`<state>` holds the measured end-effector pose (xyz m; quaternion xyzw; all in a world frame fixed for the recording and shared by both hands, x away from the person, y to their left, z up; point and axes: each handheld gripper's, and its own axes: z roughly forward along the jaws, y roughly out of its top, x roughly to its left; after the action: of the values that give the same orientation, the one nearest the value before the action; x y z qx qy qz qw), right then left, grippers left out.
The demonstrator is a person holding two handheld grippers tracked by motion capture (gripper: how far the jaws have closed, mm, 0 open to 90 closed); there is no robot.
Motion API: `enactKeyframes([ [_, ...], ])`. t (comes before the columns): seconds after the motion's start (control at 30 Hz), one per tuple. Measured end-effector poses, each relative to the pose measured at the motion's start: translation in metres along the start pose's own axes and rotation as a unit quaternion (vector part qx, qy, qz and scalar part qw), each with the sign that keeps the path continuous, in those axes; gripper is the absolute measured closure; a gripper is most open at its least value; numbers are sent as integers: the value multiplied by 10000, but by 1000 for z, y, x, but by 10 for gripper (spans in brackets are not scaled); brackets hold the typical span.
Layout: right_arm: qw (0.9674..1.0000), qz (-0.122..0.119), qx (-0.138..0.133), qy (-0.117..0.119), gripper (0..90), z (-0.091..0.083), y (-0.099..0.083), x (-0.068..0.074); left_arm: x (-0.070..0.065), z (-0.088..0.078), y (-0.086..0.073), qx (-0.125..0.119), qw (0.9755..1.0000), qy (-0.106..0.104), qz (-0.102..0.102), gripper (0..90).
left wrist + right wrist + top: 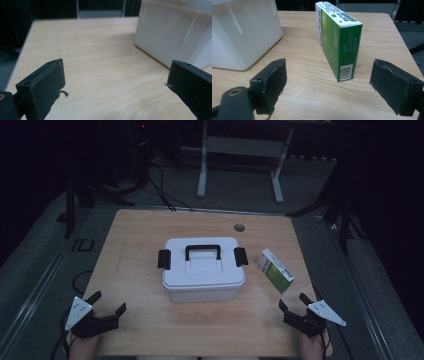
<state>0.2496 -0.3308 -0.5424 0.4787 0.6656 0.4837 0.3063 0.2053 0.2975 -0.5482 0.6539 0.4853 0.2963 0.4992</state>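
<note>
The green box (275, 270) stands on its long edge right of centre, long axis running upper left to lower right; right gripper (296, 305) and left gripper (106, 304) both gape wide, holding nothing.

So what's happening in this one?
A person holds a gripper in each hand at the near edge of a wooden table. Both the left gripper and the right gripper are open and hold nothing. A white lidded box sits mid-table, lid on. A green carton stands on edge to its right, straight ahead of the right gripper, untouched.
</note>
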Motion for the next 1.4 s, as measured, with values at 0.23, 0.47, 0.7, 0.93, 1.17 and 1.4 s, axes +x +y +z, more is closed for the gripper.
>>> enactKeyframes([
  [0.23,9998,24,9,211,133,0,10,8,-3,3,7,156,9991,-391,-60,18],
  [0.47,9970,-66,-4,768,125,3,20,22,-7,13,11,232,9985,-483,103,19],
  [0.7,9930,-324,117,1127,132,21,28,34,-11,24,14,329,9974,-622,178,19],
  [0.93,9915,-460,191,1203,133,39,34,39,-13,35,18,407,9963,-739,177,19],
  [1.17,9910,-400,274,1249,145,62,40,40,-16,49,23,519,9951,-801,241,19],
  [1.4,9926,-391,325,1104,221,81,47,43,-20,65,24,675,9937,-836,307,28],
])
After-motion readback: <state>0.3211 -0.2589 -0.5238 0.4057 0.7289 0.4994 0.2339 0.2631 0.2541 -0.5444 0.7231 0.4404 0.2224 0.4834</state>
